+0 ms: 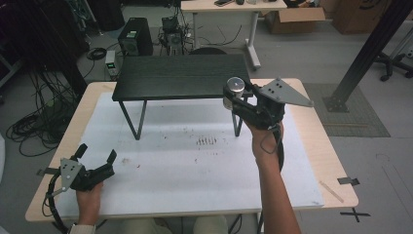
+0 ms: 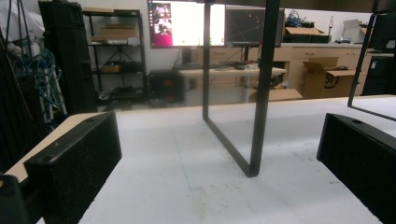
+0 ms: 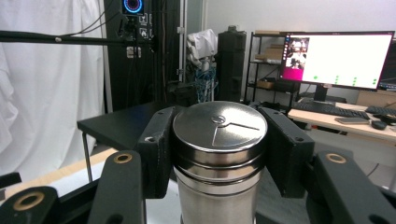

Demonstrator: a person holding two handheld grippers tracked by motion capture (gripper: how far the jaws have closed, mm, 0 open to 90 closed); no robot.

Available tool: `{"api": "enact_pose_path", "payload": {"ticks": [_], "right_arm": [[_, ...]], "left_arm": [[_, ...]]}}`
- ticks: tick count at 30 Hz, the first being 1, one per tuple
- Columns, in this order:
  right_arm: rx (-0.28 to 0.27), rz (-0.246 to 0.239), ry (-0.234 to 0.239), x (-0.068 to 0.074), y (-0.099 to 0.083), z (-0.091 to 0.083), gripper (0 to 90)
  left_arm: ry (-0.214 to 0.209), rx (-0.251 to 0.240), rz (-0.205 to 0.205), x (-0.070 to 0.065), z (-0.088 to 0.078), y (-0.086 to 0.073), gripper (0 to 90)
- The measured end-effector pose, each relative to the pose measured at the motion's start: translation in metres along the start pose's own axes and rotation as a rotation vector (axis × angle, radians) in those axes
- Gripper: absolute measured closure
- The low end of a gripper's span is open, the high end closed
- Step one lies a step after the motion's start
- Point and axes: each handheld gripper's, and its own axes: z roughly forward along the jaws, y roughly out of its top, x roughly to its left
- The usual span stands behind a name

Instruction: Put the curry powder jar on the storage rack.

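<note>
While the right gripper [image 1: 234, 99] holds the steel can [image 1: 235, 91] firmly between its jaws, the can stays upright in the air, just at the right front corner of the black shelf [image 1: 181, 76], not touching it. Its lid [image 3: 220, 124] is on. Well away from the shelf, near the front left of the white mat [image 1: 195, 161], the left gripper [image 1: 96, 157] rests low with jaws wide open and nothing between them.
</note>
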Motion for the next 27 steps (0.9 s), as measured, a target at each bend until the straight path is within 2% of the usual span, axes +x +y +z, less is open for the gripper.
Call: {"api": "enact_pose_path", "payload": {"ticks": [10,14,27], "right_arm": [[-0.013,-0.002,0.013,0.000,0.014,0.023,48.8],[-0.027,0.012,0.020,-0.003,0.019,0.033,48.8],[-0.003,-0.007,0.001,-0.009,0.025,0.080,48.8]], "left_arm": [[0.002,-0.002,0.000,0.000,0.000,0.000,0.2],[0.001,-0.002,0.000,0.000,0.000,0.000,0.2],[0.000,-0.002,0.002,0.000,0.000,0.000,0.3]]}}
